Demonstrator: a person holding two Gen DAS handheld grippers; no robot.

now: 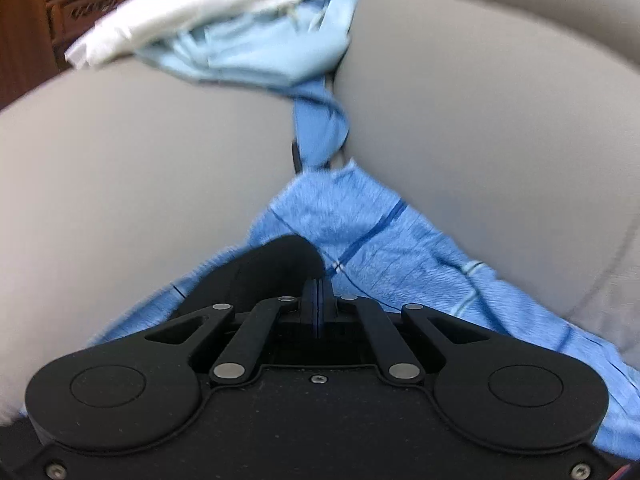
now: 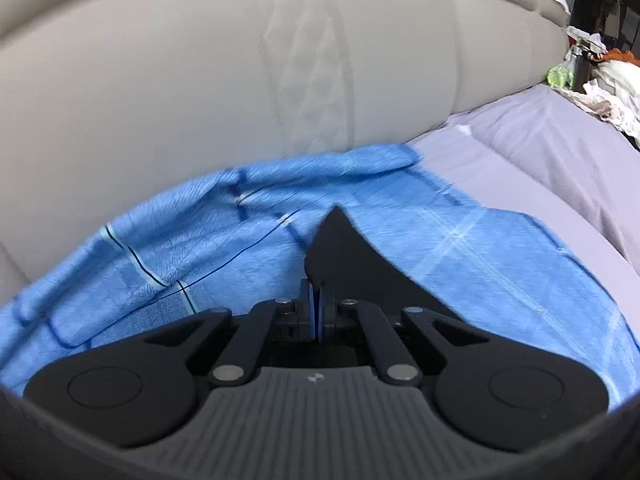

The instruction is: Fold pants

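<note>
The blue checked fleece pants [image 1: 360, 240] lie crumpled on a grey sofa. One twisted part [image 1: 320, 136] runs up through the gap between two seat cushions. My left gripper [image 1: 308, 268] rests on the cloth, shut, with a sliver of blue fabric pinched between its pads. In the right wrist view the pants [image 2: 460, 248] spread out below the sofa backrest. My right gripper [image 2: 332, 236] sits on top of them, shut as well, with blue fabric showing between its pads. How much cloth each gripper holds is hidden under the fingers.
Grey seat cushions [image 1: 140, 180] flank the pants on both sides, and the quilted backrest [image 2: 200, 60] rises behind. A light-blue cloth [image 1: 260, 52] and a white cloth [image 1: 180, 16] lie beyond. Dark wooden furniture [image 1: 80, 8] stands far left. A lilac cover [image 2: 540, 152] and clutter [image 2: 600, 80] are at the right.
</note>
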